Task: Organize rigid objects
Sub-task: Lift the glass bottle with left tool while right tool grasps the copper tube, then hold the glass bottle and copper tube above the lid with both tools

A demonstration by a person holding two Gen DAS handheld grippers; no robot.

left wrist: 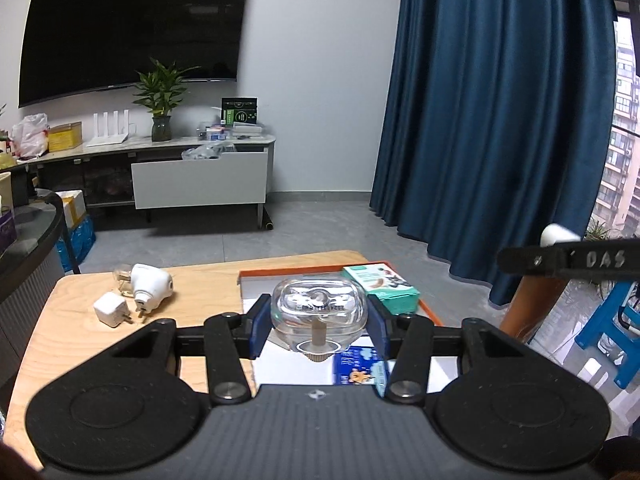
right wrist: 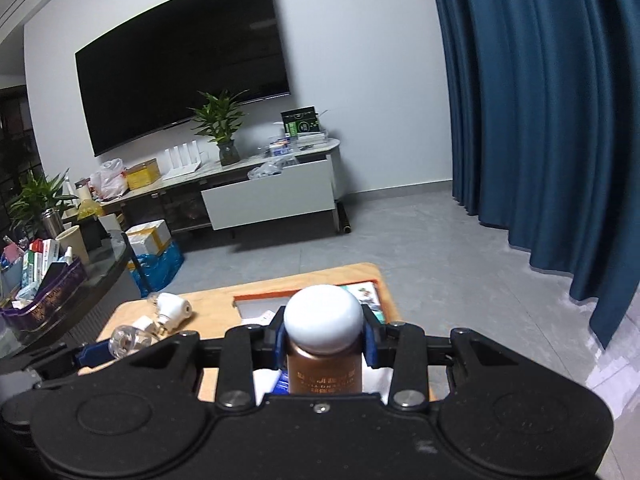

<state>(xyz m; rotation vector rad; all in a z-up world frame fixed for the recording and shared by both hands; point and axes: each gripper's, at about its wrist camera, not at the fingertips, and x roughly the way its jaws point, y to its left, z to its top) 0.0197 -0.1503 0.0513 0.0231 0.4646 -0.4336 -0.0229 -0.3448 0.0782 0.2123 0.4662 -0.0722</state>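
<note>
My left gripper (left wrist: 319,326) is shut on a clear plastic refill bottle (left wrist: 318,312) and holds it over the orange-rimmed tray (left wrist: 430,312). The same bottle (right wrist: 126,340) shows at the left in the right wrist view. My right gripper (right wrist: 325,344) is shut on a brown bottle with a white cap (right wrist: 323,318), above the tray (right wrist: 256,300). In the tray lie a teal box (left wrist: 382,286) and a blue carton (left wrist: 360,372). On the wooden table (left wrist: 72,344) lie a white plug-in device (left wrist: 150,286) and a white charger cube (left wrist: 110,308).
The right gripper's arm (left wrist: 568,260) crosses the right side of the left wrist view. A dark side table (right wrist: 72,300) with a basket of items stands left. A TV cabinet (left wrist: 200,168) and a blue curtain (left wrist: 500,120) are behind. A blue stool (left wrist: 612,332) stands at the right.
</note>
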